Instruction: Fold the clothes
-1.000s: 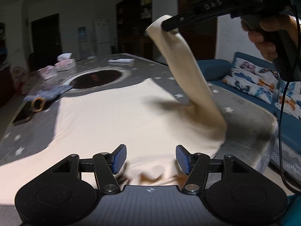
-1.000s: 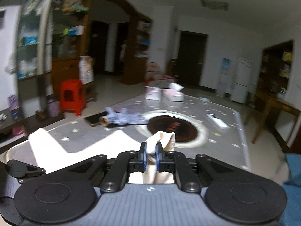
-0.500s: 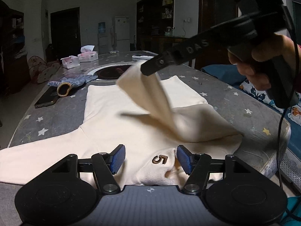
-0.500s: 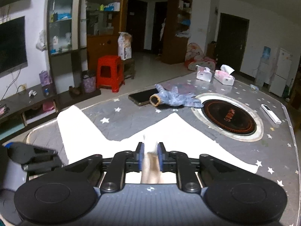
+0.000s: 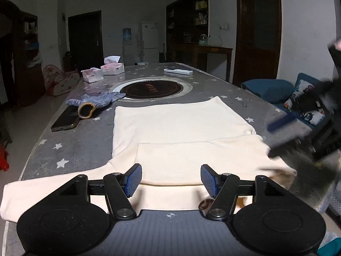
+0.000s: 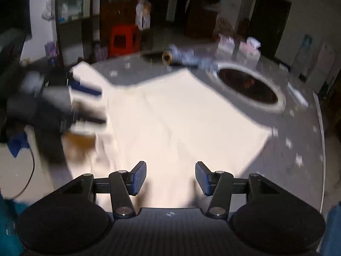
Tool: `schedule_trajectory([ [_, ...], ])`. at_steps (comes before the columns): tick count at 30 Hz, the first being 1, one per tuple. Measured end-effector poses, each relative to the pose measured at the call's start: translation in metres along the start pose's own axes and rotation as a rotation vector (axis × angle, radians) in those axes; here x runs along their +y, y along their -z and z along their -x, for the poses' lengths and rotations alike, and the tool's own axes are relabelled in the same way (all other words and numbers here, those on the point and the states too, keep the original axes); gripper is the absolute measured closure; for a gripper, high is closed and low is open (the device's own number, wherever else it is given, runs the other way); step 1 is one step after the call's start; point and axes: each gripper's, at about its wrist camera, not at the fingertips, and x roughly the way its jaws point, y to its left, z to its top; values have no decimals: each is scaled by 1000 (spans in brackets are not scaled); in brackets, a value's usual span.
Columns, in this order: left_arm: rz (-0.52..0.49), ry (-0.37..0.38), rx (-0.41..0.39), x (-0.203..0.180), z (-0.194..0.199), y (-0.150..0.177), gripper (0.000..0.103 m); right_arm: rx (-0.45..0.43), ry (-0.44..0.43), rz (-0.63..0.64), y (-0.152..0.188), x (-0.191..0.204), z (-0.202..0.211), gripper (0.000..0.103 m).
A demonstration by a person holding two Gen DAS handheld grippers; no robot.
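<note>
A cream long-sleeved top [image 5: 179, 125] lies flat on the grey star-patterned table [image 5: 85, 140]. One sleeve [image 5: 191, 160] is folded across its chest; the other sleeve [image 5: 42, 189] stretches out to the left. My left gripper [image 5: 169, 180] hovers open over the near edge of the top, nothing between its blue pads. My right gripper [image 6: 170, 178] is over the cream top [image 6: 181, 117] with its jaws opening and no cloth between them. It also shows blurred at the right of the left wrist view, right gripper [image 5: 283, 128].
A blue knit glove [image 5: 96, 102] and a dark phone [image 5: 66, 121] lie left of the top. Behind it are a round black inset hob [image 5: 152, 88], two tissue boxes [image 5: 102, 71] and a white remote [image 5: 178, 71]. A blue sofa [image 5: 277, 89] stands right of the table.
The right gripper carried the raised sleeve down across the top, opened and let it go. The sleeve now lies flat across the chest. The left gripper stayed open.
</note>
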Motion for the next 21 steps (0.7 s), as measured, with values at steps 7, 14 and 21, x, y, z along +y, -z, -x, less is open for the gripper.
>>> schedule_trajectory([
  [7,-30,50,69,-4,1,17,39,47,-40,-117,33,-4,0,48],
  [14,-13,93,103,-15,-6,25,39,67,-19,-133,42,-2,-4,53],
  [21,-103,157,99,-47,-9,27,33,100,53,-99,46,-6,2,61],
])
